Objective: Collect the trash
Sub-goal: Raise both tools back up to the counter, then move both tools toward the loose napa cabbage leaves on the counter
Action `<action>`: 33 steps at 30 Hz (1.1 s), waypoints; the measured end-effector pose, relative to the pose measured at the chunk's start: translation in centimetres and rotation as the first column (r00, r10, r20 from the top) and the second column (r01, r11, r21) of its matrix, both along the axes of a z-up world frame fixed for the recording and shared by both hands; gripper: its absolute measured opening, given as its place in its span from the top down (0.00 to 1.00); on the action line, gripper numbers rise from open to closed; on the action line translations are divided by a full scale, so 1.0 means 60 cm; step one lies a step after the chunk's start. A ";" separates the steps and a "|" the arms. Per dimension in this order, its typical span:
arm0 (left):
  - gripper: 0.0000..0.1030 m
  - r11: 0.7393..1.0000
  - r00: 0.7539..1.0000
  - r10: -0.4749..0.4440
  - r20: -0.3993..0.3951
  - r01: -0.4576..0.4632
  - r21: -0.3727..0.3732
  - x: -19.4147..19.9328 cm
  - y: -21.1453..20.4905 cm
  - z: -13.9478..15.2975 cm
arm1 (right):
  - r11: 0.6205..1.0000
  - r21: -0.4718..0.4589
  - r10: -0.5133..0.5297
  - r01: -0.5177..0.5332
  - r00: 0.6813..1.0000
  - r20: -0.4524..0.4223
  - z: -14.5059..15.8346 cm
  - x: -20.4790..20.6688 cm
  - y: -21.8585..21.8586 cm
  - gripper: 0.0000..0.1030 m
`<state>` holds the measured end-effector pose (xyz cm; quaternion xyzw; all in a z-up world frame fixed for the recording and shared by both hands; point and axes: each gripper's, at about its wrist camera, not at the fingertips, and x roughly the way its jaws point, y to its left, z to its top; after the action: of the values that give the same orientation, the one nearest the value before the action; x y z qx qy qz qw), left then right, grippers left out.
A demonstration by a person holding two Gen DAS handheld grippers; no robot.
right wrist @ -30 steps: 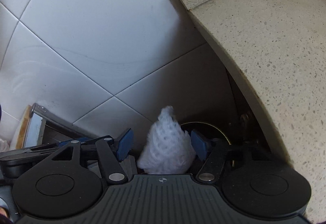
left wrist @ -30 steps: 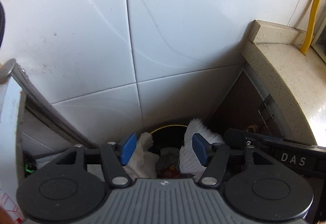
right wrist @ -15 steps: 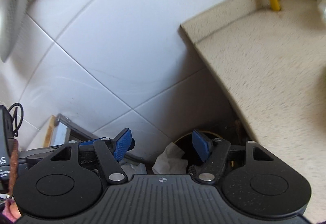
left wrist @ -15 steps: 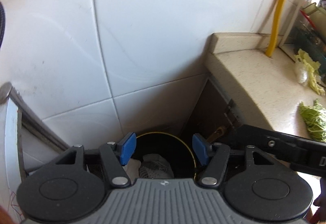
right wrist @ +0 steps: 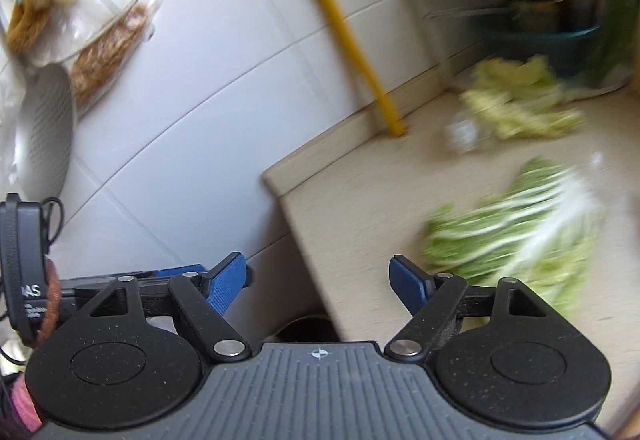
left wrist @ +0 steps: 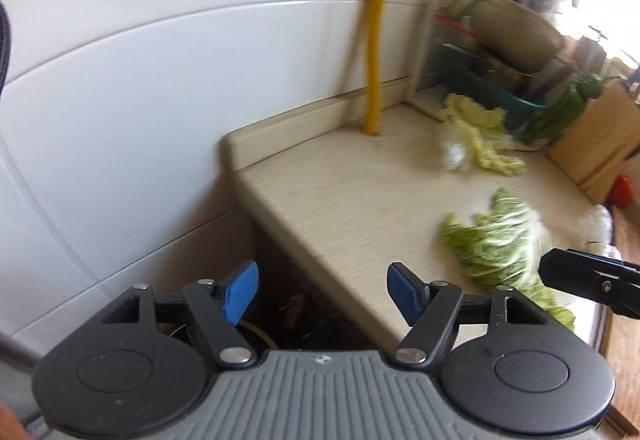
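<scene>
My left gripper (left wrist: 322, 294) hangs over the left end of a beige counter (left wrist: 344, 196), its jaws opening with nothing between them. My right gripper (right wrist: 320, 286) is also opening and empty, beside the same counter's (right wrist: 360, 216) edge. A green cabbage leaf (left wrist: 500, 244) lies near the counter's front, to the right of both grippers, blurred in the right wrist view as a green cabbage leaf (right wrist: 516, 236). Paler yellowish leaves (left wrist: 480, 136) (right wrist: 520, 100) lie further back by a small clear scrap (left wrist: 454, 154). A dark bin's rim (left wrist: 256, 336) (right wrist: 308, 328) shows low down beside the counter.
White wall tiles (left wrist: 160, 80) fill the left. A yellow pipe (left wrist: 376, 40) rises from the counter's back. A rack with a blue basin (left wrist: 500, 92), bowls and greens stands at the far right by a wooden board (left wrist: 592, 148). Bags and a colander (right wrist: 44, 128) hang on the wall.
Both grippers rose away from the bin and swung right towards the counter, widening. The white foam net and tissue once between the fingers are gone from them.
</scene>
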<state>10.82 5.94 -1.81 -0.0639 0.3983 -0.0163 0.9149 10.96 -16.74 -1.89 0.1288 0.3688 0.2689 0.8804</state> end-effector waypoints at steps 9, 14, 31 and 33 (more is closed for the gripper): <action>0.31 0.968 0.968 -0.250 0.023 0.250 0.004 0.060 -0.165 0.016 | 0.960 -0.076 -0.267 0.269 0.963 0.033 0.022 0.017 -0.197 0.16; 0.30 0.947 0.949 -0.316 0.005 0.316 0.055 0.091 -0.230 0.005 | 0.944 -0.065 -0.323 0.323 0.946 0.004 0.005 0.036 -0.265 0.16; 0.27 0.951 0.952 -0.304 0.013 0.303 0.056 0.208 -0.187 0.014 | 0.965 0.012 -0.254 0.263 0.944 -0.210 -0.083 0.141 -0.193 0.16; 0.26 0.945 0.946 -0.323 0.022 0.322 0.051 0.223 -0.182 0.019 | 0.961 0.012 -0.268 0.277 0.937 -0.225 -0.092 0.156 -0.172 0.15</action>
<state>24.20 -4.97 -0.66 0.0236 0.3901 -0.1573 0.9069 20.29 -27.03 -7.41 0.2267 0.4370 0.1363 0.8597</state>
